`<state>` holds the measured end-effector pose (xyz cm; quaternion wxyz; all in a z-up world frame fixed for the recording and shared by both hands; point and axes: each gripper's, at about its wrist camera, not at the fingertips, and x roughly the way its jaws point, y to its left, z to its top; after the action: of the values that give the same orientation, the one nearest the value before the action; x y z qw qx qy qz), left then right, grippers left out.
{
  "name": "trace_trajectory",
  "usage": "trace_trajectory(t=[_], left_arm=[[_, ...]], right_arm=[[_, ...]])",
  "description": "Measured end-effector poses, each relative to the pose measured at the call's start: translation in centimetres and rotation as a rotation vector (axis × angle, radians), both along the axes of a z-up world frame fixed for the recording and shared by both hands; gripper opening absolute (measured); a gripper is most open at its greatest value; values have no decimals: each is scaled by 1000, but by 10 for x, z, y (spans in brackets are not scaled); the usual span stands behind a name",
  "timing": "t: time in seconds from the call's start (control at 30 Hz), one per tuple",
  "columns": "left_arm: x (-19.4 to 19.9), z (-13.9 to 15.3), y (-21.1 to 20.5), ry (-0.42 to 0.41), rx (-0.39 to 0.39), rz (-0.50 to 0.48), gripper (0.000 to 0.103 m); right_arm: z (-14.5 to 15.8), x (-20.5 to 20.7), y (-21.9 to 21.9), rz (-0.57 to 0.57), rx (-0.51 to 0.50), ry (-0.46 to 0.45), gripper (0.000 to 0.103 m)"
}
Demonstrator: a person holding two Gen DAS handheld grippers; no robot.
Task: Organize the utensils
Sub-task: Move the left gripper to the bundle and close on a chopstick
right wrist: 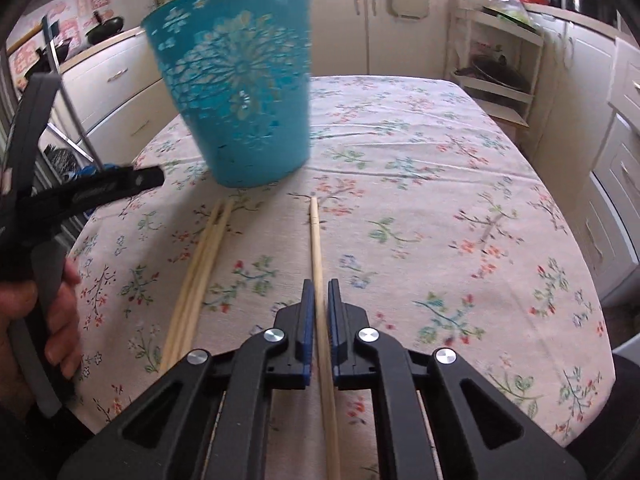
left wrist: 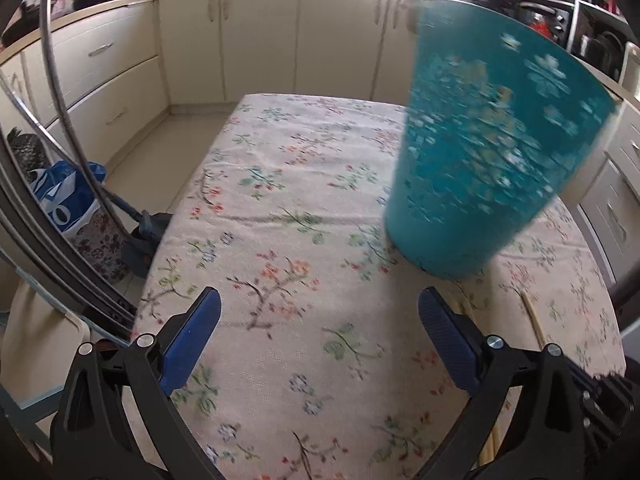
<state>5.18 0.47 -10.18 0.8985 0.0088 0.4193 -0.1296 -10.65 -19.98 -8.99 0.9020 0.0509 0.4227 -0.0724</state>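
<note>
Right now the right gripper is clamped on one chopstick lying on the table; left gripper spread wide, empty. Teal basket just beyond, three more chopsticks beside.

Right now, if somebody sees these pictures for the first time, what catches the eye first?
A tall teal basket with a cut-out flower pattern stands on the floral tablecloth. In front of it, the right gripper has its jaws shut on one chopstick, with a bundle of chopsticks lying to its left.
</note>
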Motion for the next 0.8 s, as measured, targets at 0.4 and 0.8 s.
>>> trace_trajectory(t=[0.4, 0.8], left_arm=[[-45, -12, -39, 20, 133, -162, 95], [-46, -17, -37, 87, 136, -129, 95]], right_arm=[[-1, -6, -10, -4, 74, -34, 7], [-1, -8, -5, 22, 85, -50, 22]])
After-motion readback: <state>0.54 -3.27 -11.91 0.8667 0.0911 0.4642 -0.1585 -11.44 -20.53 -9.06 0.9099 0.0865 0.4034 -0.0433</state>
